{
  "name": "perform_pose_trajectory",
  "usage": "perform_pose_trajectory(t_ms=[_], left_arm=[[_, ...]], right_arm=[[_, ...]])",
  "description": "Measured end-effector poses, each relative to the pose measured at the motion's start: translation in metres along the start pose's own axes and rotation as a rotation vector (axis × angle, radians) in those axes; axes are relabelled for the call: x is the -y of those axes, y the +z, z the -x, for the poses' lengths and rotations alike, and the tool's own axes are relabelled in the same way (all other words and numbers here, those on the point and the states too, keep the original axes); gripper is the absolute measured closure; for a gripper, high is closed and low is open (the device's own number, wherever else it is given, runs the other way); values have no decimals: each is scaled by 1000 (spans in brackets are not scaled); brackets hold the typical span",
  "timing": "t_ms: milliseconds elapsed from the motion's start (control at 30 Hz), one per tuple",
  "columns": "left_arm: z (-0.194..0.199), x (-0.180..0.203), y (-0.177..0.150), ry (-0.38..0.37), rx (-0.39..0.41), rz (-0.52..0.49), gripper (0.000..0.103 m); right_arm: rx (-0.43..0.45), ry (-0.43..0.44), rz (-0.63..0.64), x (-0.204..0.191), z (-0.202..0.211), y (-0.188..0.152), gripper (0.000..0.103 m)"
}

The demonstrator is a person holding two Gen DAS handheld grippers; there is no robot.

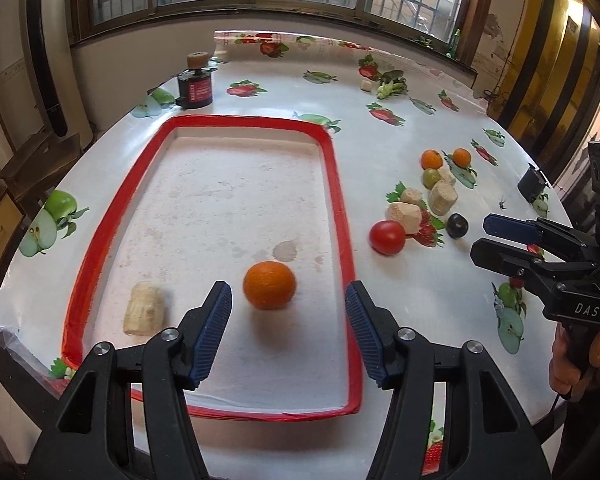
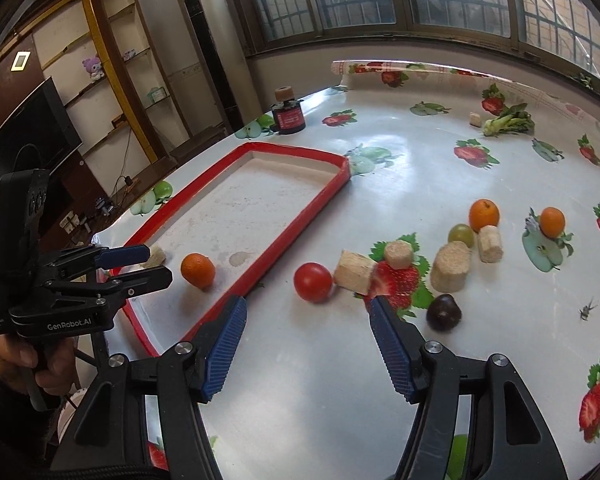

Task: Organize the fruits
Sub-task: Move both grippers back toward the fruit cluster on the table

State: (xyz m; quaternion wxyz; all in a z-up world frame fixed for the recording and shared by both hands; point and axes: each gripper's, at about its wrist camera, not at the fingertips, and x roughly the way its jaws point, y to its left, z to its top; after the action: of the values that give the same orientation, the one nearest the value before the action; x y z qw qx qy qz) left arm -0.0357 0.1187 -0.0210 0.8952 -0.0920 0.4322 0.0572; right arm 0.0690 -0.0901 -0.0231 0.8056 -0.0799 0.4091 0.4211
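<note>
A red-rimmed white tray holds an orange and a peeled banana piece. My left gripper is open over the tray's near end, with the orange just past its fingertips and untouched. To the right of the tray lie a red tomato, a dark plum, several banana chunks, a green grape and two small oranges. My right gripper is open and empty, just short of the tomato.
A dark jar stands beyond the tray's far left corner. Leafy greens and a small chunk lie at the far right. An insect sits on the fruit-print tablecloth. The table edge curves close on both sides.
</note>
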Motion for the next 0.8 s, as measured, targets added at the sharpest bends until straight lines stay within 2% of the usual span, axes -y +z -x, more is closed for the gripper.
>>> perform_pose_trajectory(t_ms=[333,800], left_arm=[[-7,59,3,-98,-19,-102,45],[-28,93,8,-187,-55,-118,45]], right_arm=[[34,-71,-92,45,32,-18,37],[64,-148,-165,85,61,-36,37]])
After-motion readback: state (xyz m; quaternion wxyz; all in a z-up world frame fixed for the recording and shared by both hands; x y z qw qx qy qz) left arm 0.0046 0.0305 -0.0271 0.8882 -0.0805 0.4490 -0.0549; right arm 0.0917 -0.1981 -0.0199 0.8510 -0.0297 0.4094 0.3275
